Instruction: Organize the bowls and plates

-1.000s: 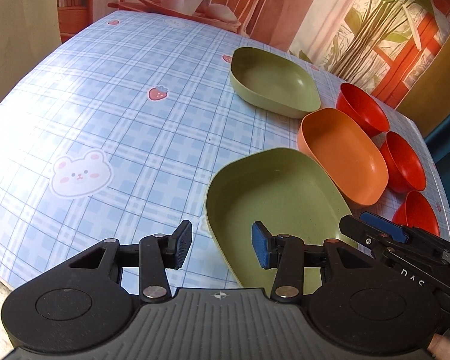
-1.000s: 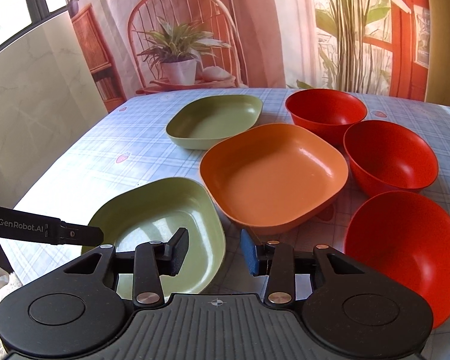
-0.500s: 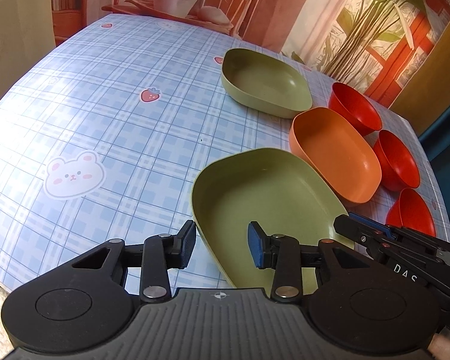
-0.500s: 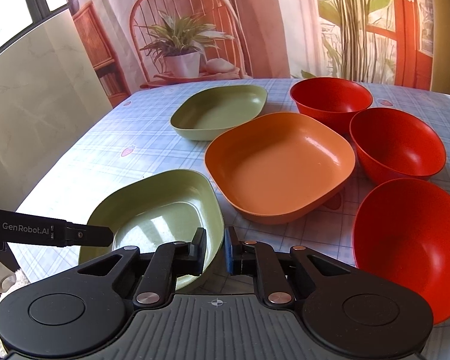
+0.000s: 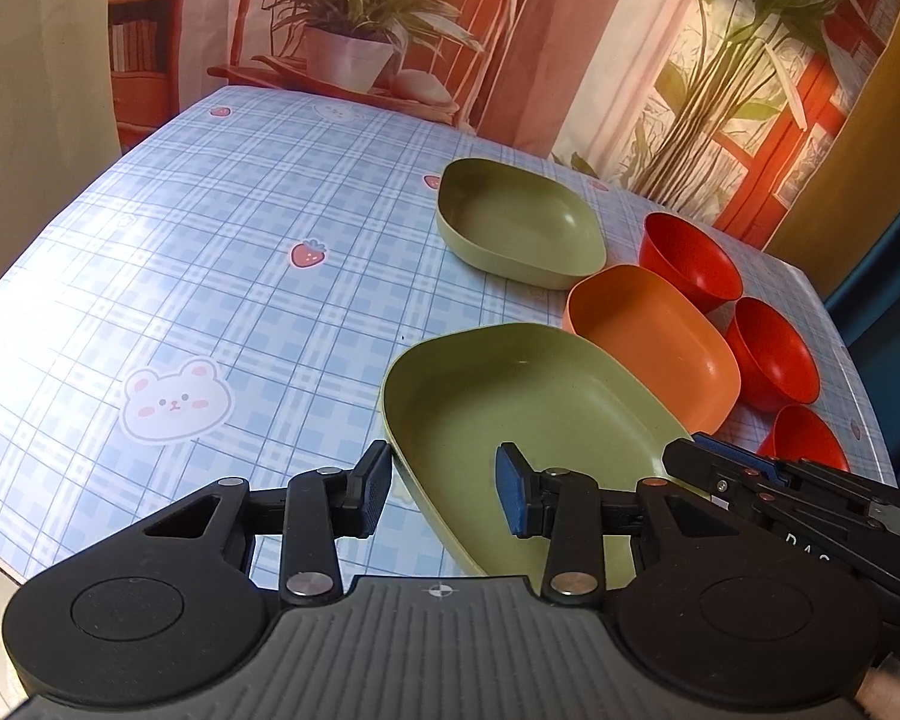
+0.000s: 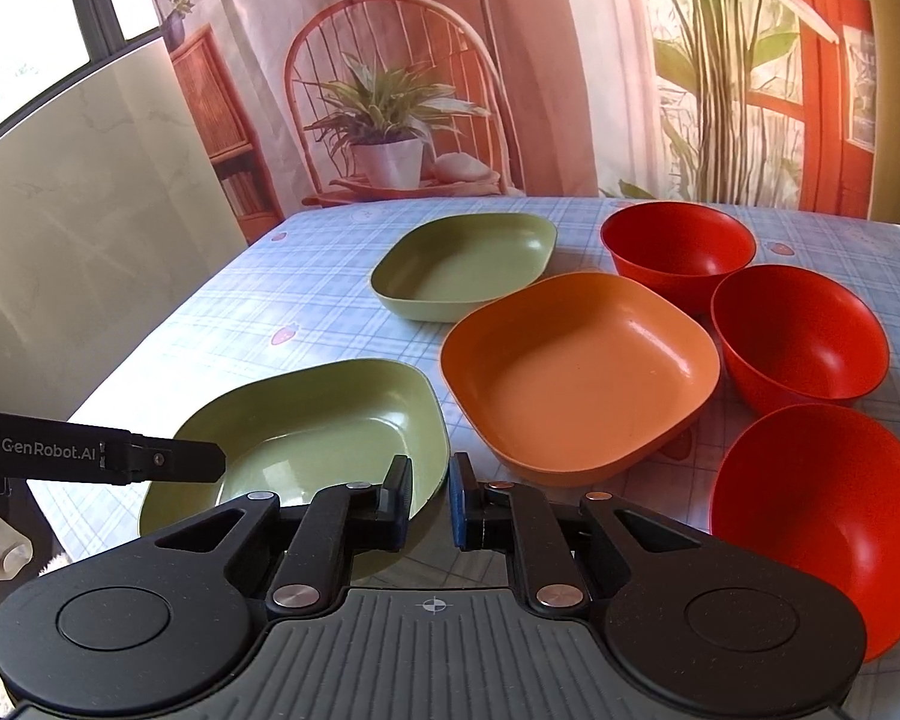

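Two grippers at near green plate: right clamped on rim, left wide apart.

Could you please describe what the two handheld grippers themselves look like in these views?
Both are matte black plastic with a ribbed grey base, round hubs and silver rivets on the linkages. The left gripper has one black and one blue pad, as does the right gripper. White "GenRobot.AI" lettering marks the left one's side in the right view. No cables or sleeves show.
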